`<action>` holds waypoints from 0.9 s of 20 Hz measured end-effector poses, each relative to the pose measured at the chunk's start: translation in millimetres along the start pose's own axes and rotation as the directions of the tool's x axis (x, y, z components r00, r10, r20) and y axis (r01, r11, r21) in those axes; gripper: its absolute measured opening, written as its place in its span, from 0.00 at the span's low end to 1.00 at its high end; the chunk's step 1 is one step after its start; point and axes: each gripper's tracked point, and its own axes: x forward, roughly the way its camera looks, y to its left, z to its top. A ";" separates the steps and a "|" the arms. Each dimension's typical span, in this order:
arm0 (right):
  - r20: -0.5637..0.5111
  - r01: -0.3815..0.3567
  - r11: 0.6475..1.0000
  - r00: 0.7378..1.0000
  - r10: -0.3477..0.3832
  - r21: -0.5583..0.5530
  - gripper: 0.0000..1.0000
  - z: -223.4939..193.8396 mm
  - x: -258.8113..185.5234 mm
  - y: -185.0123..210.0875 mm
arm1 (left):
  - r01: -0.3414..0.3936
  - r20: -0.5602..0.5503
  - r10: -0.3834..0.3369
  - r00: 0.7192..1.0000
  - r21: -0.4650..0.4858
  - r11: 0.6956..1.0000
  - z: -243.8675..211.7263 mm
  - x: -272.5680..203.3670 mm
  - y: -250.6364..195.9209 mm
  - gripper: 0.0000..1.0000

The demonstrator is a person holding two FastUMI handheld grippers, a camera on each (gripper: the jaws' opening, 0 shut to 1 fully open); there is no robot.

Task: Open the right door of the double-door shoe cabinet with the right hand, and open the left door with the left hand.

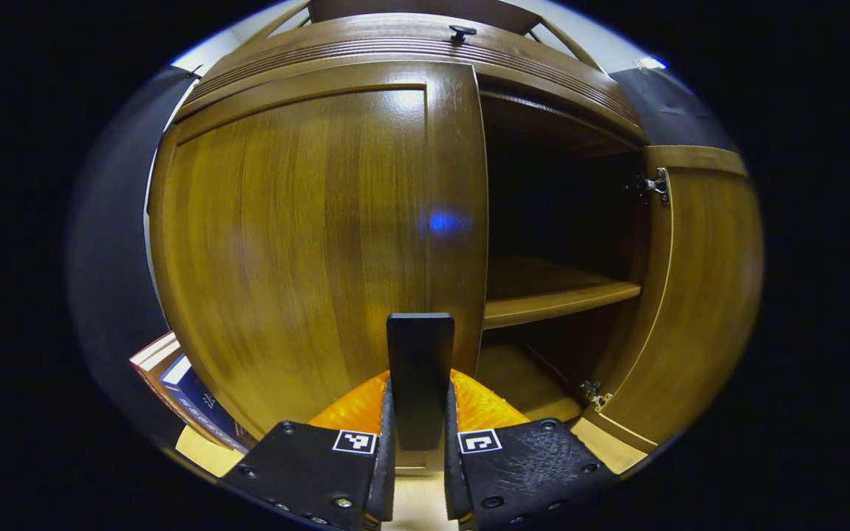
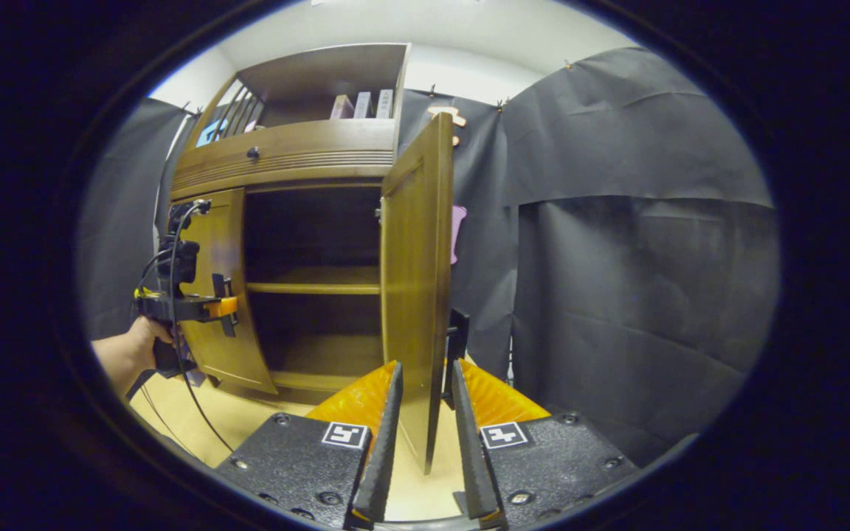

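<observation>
Black cloth hangs behind the shoe cabinet [image 2: 299, 155]. My right gripper [image 2: 425, 413] straddles the right door [image 2: 414, 280], already swung wide; I cannot tell if it pinches. My left gripper [image 1: 420, 413] pinches the upright handle [image 1: 420, 369] of the closed left door [image 1: 307, 243], straight ahead. I should pull it back.

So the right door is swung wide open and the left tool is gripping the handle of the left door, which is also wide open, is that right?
Not quite. The right door is swung wide open and the left tool does grip the handle, but the left door is closed or nearly so, not wide open. The left gripper view shows it facing the camera across its half of the cabinet.
</observation>
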 end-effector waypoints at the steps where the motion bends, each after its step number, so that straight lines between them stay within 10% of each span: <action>1: -0.002 -0.009 1.000 1.000 0.009 -0.004 0.41 -0.3 0.4 2.4 | -0.001 0.003 0.001 1.000 -0.001 1.000 -0.8 -4.4 0.3 0.26; 18: -0.015 -0.242 0.969 0.970 0.242 -0.047 0.50 -4.4 14.8 75.4 | -0.062 -0.007 0.062 0.998 -0.028 0.998 -20.1 -92.4 25.6 0.26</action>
